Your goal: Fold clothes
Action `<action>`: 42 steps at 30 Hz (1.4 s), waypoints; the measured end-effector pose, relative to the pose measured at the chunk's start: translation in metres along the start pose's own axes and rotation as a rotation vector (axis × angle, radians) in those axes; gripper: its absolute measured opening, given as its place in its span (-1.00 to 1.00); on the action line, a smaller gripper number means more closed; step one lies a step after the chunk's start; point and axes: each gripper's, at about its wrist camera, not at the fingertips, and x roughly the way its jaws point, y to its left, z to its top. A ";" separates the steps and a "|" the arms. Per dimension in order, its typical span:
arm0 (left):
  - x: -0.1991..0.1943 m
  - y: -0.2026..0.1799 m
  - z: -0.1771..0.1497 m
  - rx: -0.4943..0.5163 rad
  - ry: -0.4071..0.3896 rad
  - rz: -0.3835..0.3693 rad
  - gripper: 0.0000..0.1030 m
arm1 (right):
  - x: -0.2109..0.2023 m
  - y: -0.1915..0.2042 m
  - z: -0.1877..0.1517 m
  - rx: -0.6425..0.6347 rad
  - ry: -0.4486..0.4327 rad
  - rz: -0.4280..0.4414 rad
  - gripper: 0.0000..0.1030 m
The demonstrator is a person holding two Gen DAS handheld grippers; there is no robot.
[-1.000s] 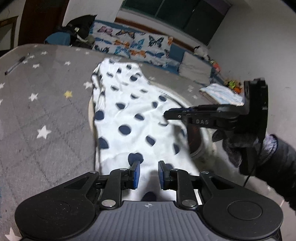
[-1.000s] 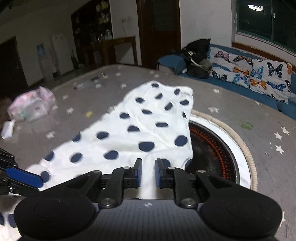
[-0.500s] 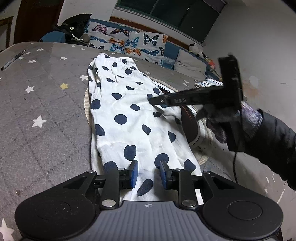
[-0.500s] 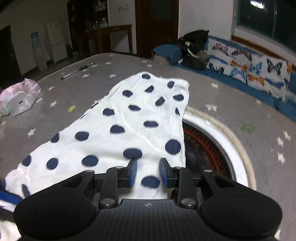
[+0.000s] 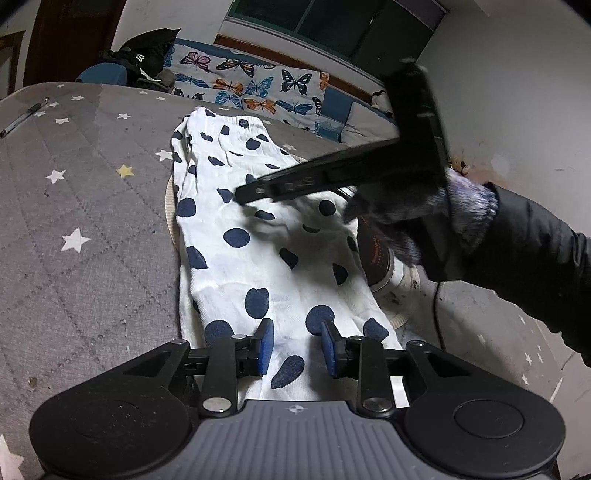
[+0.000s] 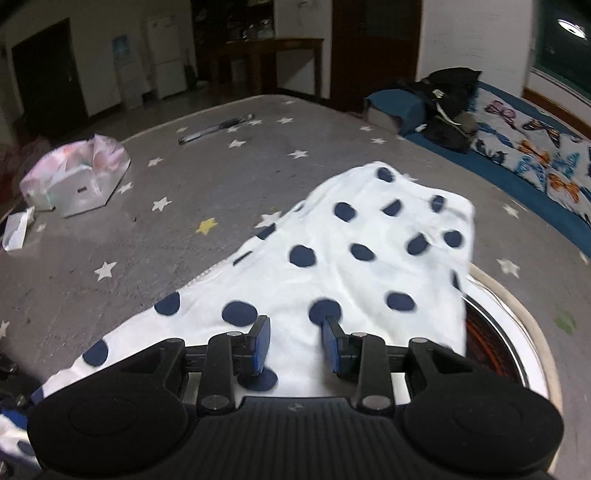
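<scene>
Polka-dot garment (image 5: pixel 273 258) looks like soft matt cloth, slightly creased; the star-print cover (image 5: pixel 92 206) is quilted grey fabric.

grey star-print cover (image 6: pixel 207 192) bears polka-dot garment (image 6: pixel 354 266), pen (image 6: pixel 218 127), pink bag (image 6: pixel 74 173).

Ahead of your jaws a grey star-printed quilt (image 6: pixel 221 192) covers the whole surface. Beyond your left jaws you have a butterfly-print cushion (image 5: pixel 243 86) under a dark window (image 5: pixel 332 26) in a white wall (image 5: pixel 517 92). Far beyond your right jaws stand a white refrigerator (image 6: pixel 166 55), a dark wooden table (image 6: pixel 269 59) and a dark doorway (image 6: pixel 44 74).
</scene>
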 end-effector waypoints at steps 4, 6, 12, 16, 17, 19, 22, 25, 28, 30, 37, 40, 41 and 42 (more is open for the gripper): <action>0.001 0.003 0.000 -0.012 -0.002 -0.013 -0.40 | 0.014 0.005 0.014 -0.015 0.001 0.004 -0.40; 0.001 0.003 0.000 -0.018 -0.003 -0.020 -0.40 | 0.024 0.005 0.024 -0.010 0.001 0.005 -0.40; 0.001 0.006 0.000 -0.031 -0.003 -0.039 -0.39 | 0.032 -0.004 0.049 0.060 -0.029 0.031 -0.40; 0.002 0.009 0.001 -0.037 -0.005 -0.056 -0.39 | 0.039 -0.008 0.067 0.092 -0.033 0.027 -0.41; 0.002 0.010 0.001 -0.039 -0.006 -0.060 -0.39 | 0.043 -0.008 0.071 0.095 -0.030 0.015 -0.41; 0.002 0.011 0.000 -0.044 -0.006 -0.068 -0.39 | 0.051 -0.007 0.077 0.104 -0.019 -0.011 -0.43; 0.002 0.012 0.000 -0.047 -0.008 -0.074 -0.39 | 0.065 -0.010 0.083 0.141 0.009 -0.041 -0.60; 0.003 0.014 0.000 -0.051 -0.010 -0.083 -0.39 | 0.069 -0.010 0.084 0.138 -0.001 -0.071 -0.91; 0.003 0.015 -0.001 -0.058 -0.012 -0.090 -0.39 | 0.068 -0.011 0.087 0.147 -0.022 -0.060 -0.95; 0.003 0.014 -0.001 -0.058 -0.013 -0.093 -0.39 | 0.069 -0.007 0.091 0.144 -0.039 -0.047 -0.95; 0.004 0.012 -0.001 -0.064 -0.014 -0.093 -0.39 | 0.071 -0.011 0.093 0.162 -0.038 0.014 -0.77; 0.003 0.013 -0.001 -0.066 -0.014 -0.092 -0.39 | 0.059 -0.018 0.095 0.176 -0.052 0.033 -0.76; 0.003 0.013 -0.001 -0.066 -0.014 -0.092 -0.39 | 0.055 -0.023 0.095 0.172 -0.054 0.022 -0.75; 0.003 0.013 -0.001 -0.065 -0.014 -0.091 -0.39 | 0.051 -0.028 0.095 0.168 -0.055 0.011 -0.72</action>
